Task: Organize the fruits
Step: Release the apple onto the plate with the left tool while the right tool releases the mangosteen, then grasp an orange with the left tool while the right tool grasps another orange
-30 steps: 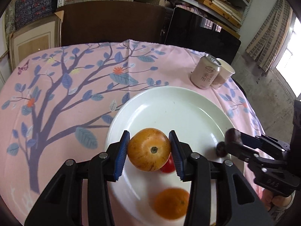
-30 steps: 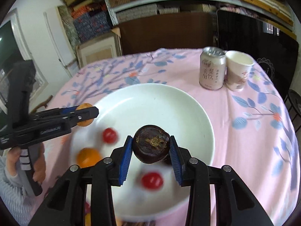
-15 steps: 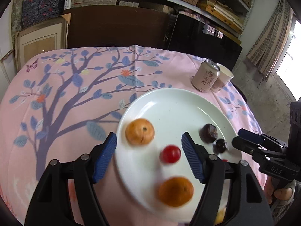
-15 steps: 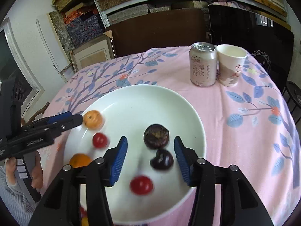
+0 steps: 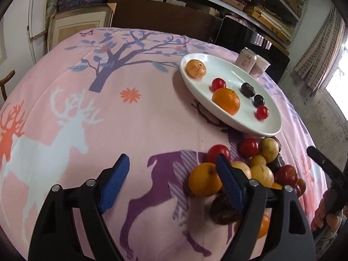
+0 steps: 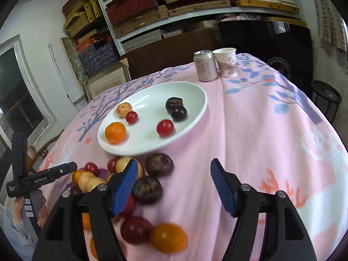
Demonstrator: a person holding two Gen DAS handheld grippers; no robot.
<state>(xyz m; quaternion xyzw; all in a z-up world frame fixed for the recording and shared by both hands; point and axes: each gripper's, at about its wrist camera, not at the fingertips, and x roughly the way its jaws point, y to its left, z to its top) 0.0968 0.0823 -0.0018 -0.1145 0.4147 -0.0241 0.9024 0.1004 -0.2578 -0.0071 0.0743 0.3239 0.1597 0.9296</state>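
Both of my grippers are spread wide and hold nothing. My left gripper (image 5: 171, 181) hangs over the pink tablecloth (image 5: 134, 126), its blue pads far apart with only printed cloth between them; the right-hand pad (image 5: 228, 184) sits in front of the heap of loose fruit (image 5: 250, 169), just beside an orange (image 5: 204, 182), though I cannot tell whether it touches it. My right gripper (image 6: 174, 184) is equally parted above bare cloth, and its left pad (image 6: 125, 187) overlaps the same heap, with two dark purple fruits (image 6: 150, 178) just beside it and a blurred orange (image 6: 168, 237) and a dark red fruit (image 6: 136, 230) nearer my camera. That heap, of yellowish fruits, red tomatoes and dark ones, lies on the cloth right at the near rim of the white plate (image 6: 195, 93). On the plate sit six pieces: a pale orange persimmon-like fruit (image 6: 124, 109) at the far left, a small red tomato (image 6: 131, 117) beside it, an orange (image 6: 115, 132) near the front edge, two dark fruits (image 6: 176, 108) touching each other, and another red tomato (image 6: 165, 127). Beyond the plate a drink can (image 6: 205, 68) and a paper cup (image 6: 226, 65) stand side by side.
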